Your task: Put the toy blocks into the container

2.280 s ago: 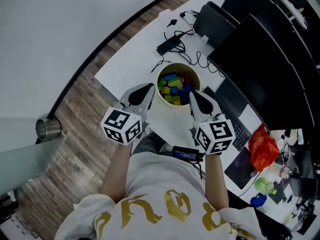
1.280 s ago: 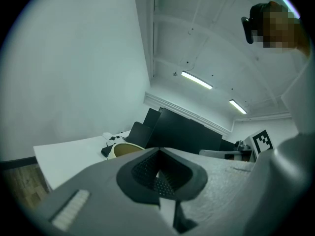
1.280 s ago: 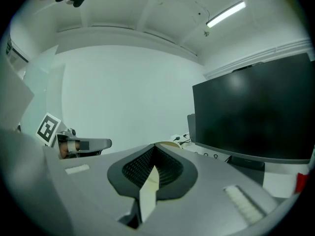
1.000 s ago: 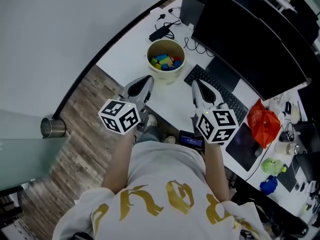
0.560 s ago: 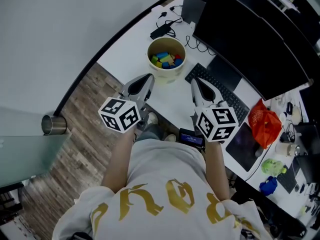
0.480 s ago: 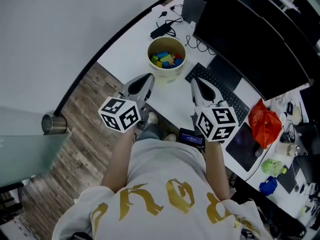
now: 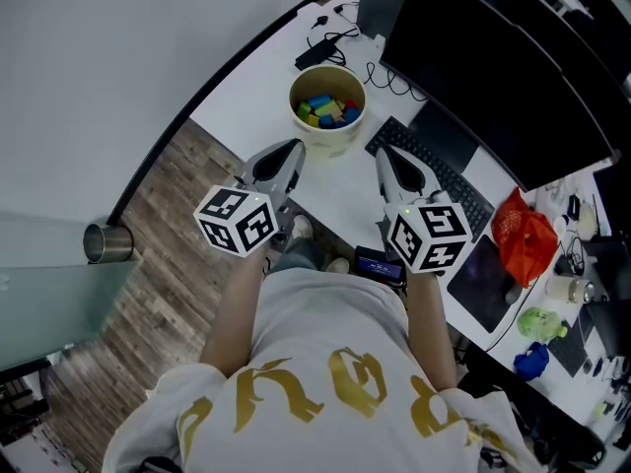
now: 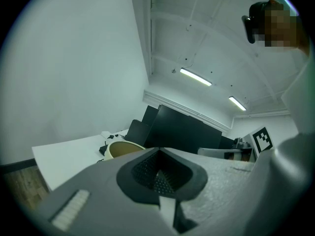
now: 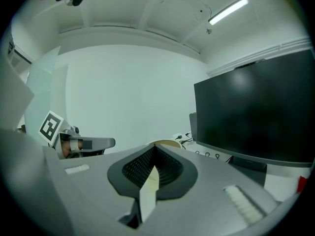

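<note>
**Since every block you can see is in the tub, you're at wrap-up**

While you hold both claws level over the near edge of the desk (image 7: pixel 246 97), nothing is gripped. The left claw (image 7: pixel 293 149) is closed tight w/ nothing btwn its pads, and so is the right claw (image 7: pixel 383 156). The blocks (image 7: pixel 325 109) lie piled inside the tub (image 7: pixel 325 142), which stands upright on the desk just ahead of both claw tips, beside the keyboard (image 7: pixel 434 166) and in front of the monitor (image 7: pixel 493 67).

Step in hand, as I judge it: the loading looks done, since no loose block shows anywhere on the desk. Next move calls for little, maybe a scan for strays. If you spot one, you'd have to spread a claw first, as both are pinched closed.

Views differ:
- Head view alone shows the tub's contents: green, yellow, blue and red pieces.
- Left gripper view shows its claw (image 8: pixel 158 152) pressed closed and only the tub's rim (image 8: pixel 120 149), no blocks.
- Right gripper view shows the same for its claw (image 9: pixel 153 149), w/ just a sliver of rim (image 9: pixel 165 143).
- Each gripper view also catches the other claw off to the side; pad contact can't be read from the head view.
</note>
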A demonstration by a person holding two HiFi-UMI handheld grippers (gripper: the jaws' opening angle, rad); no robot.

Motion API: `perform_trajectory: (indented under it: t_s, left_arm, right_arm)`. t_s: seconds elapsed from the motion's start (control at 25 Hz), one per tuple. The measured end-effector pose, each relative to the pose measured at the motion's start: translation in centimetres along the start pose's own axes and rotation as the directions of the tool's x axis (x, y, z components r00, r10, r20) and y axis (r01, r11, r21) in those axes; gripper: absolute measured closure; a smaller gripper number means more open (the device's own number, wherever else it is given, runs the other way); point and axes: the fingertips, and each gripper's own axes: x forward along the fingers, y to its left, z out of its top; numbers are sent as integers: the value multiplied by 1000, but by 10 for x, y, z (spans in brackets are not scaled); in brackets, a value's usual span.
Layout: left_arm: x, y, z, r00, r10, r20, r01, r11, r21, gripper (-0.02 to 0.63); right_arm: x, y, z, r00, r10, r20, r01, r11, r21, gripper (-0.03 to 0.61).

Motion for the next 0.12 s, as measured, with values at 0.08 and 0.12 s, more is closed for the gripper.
perform_trajectory:
  t_s: [0.08,0.12]
  left_arm:
    - [1,-1,-1,1000,-1,-1,1,1000,1,614]
    - [1,-1,-1,1000,-1,-2,1,1000,1,614]
  right_arm:
    - [0,-1,0,1000,1,1,-1,1000,0,555]
    - [0,-1,-1,1000,1,1,-1,1000,-1,555]
